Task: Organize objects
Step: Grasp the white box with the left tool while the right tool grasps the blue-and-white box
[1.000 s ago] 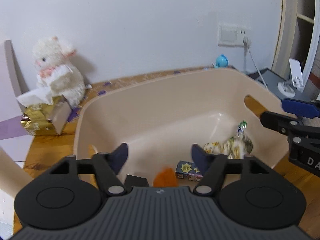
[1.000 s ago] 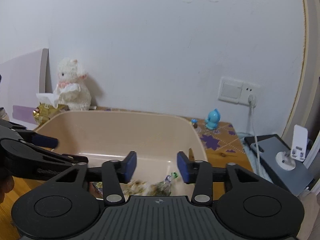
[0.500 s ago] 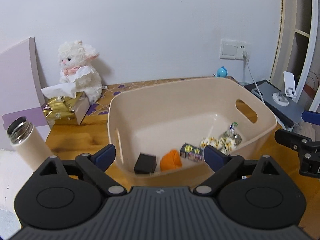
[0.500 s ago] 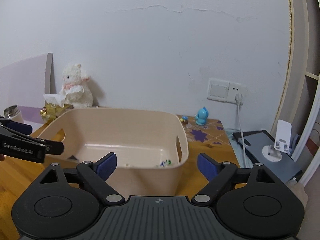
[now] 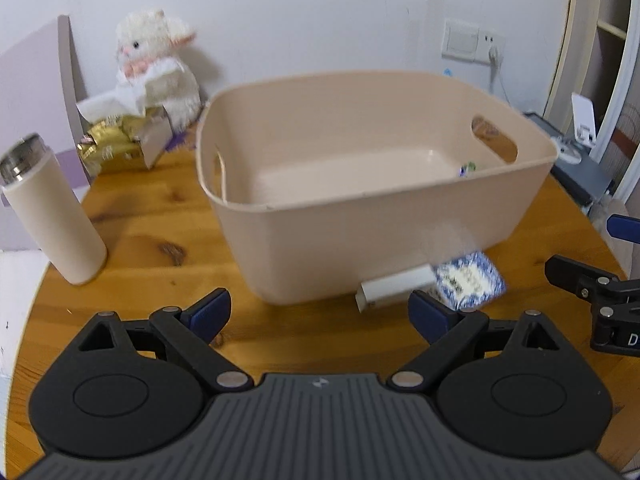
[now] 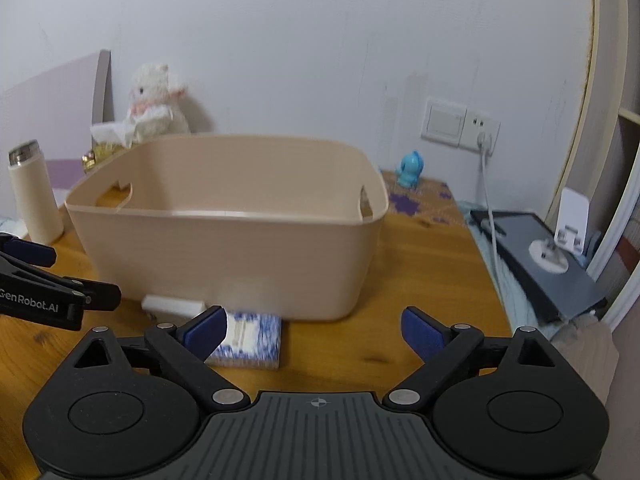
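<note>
Left wrist view sat low over worktop, faced wall, looked slightly down into beige bin from near. Right wrist view sat lower, further right, faced bin's side wall level (interior hidden). Both shared bin, blue-patterned packet, white block, plush toy, flask, wall socket. Each caught other gripper at frame edge.

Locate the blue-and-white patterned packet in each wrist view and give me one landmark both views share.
Left wrist view: the blue-and-white packet lies on the table at lower right, against the beige bin's near wall, beside a white block.
Right wrist view: the packet is at lower centre-left, partly behind the right gripper's left finger.
Shared landmark: the white plush toy against the wall.
</note>
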### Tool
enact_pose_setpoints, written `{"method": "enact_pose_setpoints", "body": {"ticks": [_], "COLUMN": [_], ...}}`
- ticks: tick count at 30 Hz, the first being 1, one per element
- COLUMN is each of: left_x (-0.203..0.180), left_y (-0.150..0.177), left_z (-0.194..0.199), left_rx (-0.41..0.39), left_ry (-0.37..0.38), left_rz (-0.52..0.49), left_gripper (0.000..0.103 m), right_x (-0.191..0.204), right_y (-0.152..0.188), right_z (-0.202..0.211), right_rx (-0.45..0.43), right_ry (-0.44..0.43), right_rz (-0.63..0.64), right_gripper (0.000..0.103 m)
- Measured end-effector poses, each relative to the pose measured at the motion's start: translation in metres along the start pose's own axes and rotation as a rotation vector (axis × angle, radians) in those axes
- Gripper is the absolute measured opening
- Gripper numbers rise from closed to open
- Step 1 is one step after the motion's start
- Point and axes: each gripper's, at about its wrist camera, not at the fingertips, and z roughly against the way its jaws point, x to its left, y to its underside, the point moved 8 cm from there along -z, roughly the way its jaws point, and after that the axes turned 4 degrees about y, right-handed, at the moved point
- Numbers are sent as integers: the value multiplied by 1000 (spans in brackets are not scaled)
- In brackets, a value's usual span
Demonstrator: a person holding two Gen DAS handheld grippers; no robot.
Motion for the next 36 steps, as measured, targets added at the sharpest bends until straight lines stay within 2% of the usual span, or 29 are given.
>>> {"method": "enact_pose_setpoints", "body": {"ticks": [6,13,18,25,30,33,36], "left_x": [-11,-18,-29,-32,-22,-8,3], "left_y": [15,14,8,4,7,14,19], "left_z": [-24,-44,-53,-68,-69,-68,-66], "left_rx": [44,56,41,20,-1,10,11], "left_ry": [34,84,66,15,-16,-75,-77], "left_rz": [20,91,89,173,202,202,201], "left_gripper": [96,96,96,97,98,98,98], "right_x": [-1,-2,-4,-3,-2,2,9], "right_y": [22,37,43,48,48,48,46], "right_z": [-22,-44,-56,-63,-63,-62,-61], "right_rx": [53,71,94,110,110,111,107], "right_ry": [-9,-24,-30,-46,-62,-66,-81], "right_rz": [-2,-5,-19,-24,-15,-10,-9], "right_gripper": [96,96,96,96,96,96,97]}}
